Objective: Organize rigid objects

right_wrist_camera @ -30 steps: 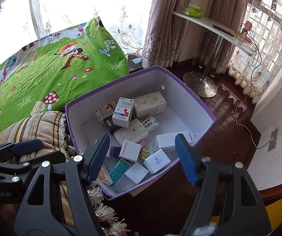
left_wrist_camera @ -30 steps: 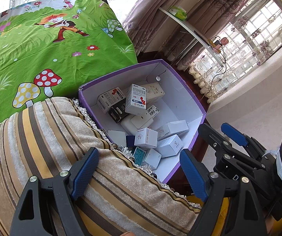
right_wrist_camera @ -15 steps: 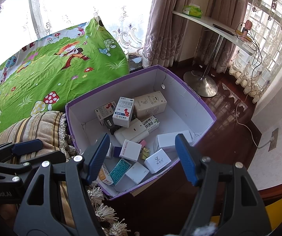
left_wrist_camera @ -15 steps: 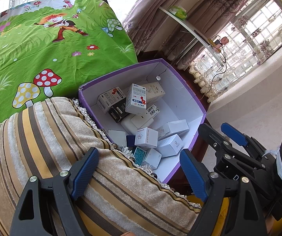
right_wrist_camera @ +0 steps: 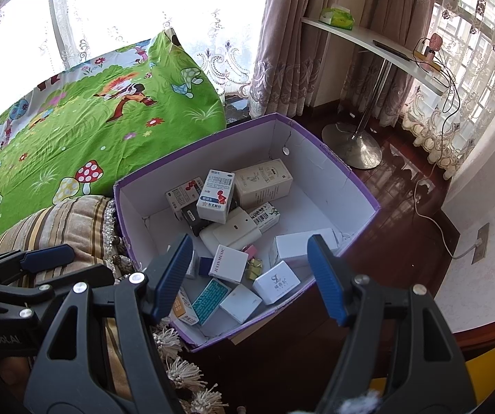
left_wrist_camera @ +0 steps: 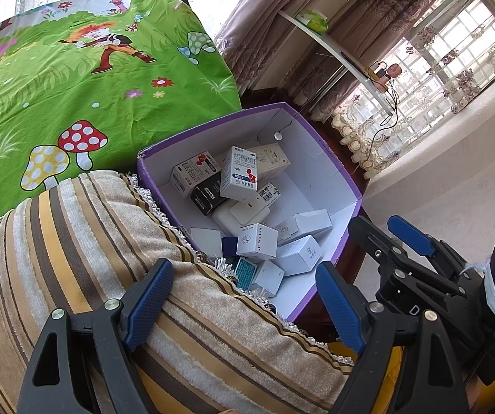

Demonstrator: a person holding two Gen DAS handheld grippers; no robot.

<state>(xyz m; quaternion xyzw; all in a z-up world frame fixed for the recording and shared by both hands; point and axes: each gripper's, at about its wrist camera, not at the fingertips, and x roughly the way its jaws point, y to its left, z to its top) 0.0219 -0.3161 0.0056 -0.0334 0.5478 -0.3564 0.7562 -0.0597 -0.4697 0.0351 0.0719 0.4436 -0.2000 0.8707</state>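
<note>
The left hand-held gripper (left_wrist_camera: 244,303) hangs over a striped cushion (left_wrist_camera: 75,241), its blue pads spread apart with nothing between them. To its left and ahead lies a green sheet (left_wrist_camera: 92,86) printed with mushrooms. Just ahead of its fingertips, past the cushion's fringe, sits the purple box (left_wrist_camera: 333,169), holding a heap of small cartons. In that view a white carton with a red figure (left_wrist_camera: 238,172) stands tilted on top of the pile at the far end, a black carton (left_wrist_camera: 207,193) lies below it, and a teal-faced carton (left_wrist_camera: 245,270) sits nearest the gripper beside the fringe. The right hand-held gripper (right_wrist_camera: 250,276) hovers above the near part of the box (right_wrist_camera: 350,179), jaws also wide apart and empty. Between its pads, lower down in the box, lie a white square carton (right_wrist_camera: 228,264), a teal carton (right_wrist_camera: 211,296) and a white carton with a grey logo (right_wrist_camera: 276,281). A cream carton (right_wrist_camera: 263,183) lies at the far end, ahead of the gripper. To the right of the box is dark wooden floor (right_wrist_camera: 402,214), with a white shelf (right_wrist_camera: 368,48) on a metal stand further ahead, before curtains (right_wrist_camera: 299,34).
</note>
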